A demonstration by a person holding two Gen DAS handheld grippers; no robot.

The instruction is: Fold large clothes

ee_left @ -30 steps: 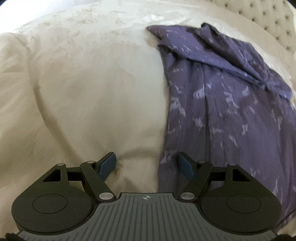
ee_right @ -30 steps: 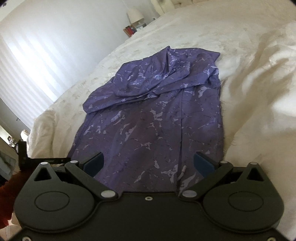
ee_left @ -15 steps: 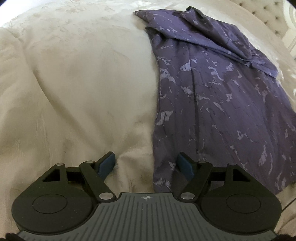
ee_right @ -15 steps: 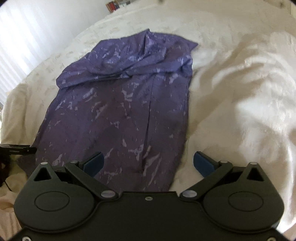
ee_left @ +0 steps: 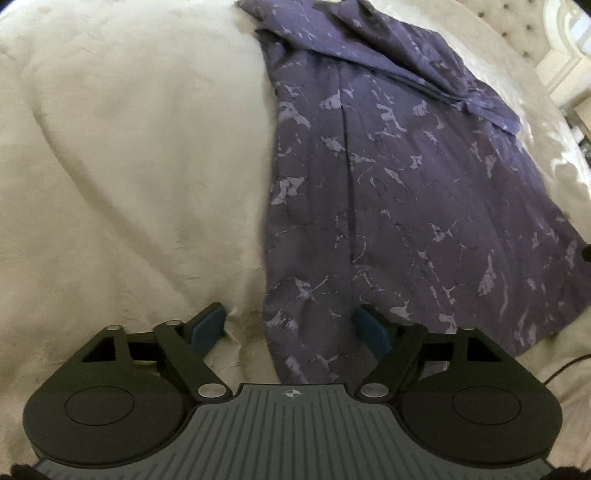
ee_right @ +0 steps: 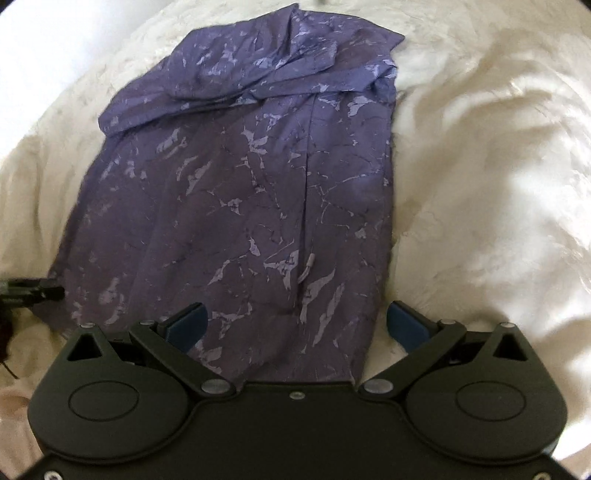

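the purple dress [ee_left: 406,177] lay spread flat on the cream bedspread [ee_left: 129,166], its patterned cloth running lengthwise away from both cameras, with its far end bunched and folded over itself. in the left wrist view the dress filled the right half of the picture and the bare bedspread lay to the left of it. the left tongs [ee_left: 290,328] hung over the near left edge of the dress, one blue pad over the bedspread just beside the dress and the other over the cloth; the jaws had just been opening and stood released, with the dress edge lying below the gap and nothing pinched. in the right wrist view the right tongs [ee_right: 295,325] hovered over the near right edge of the dress [ee_right: 240,192], also spread wide and grasping nothing, one pad over the cloth and the other over the bedspread [ee_right: 480,184] beside the dress. a tufted headboard [ee_left: 517,33] showed beyond the far end of the dress.
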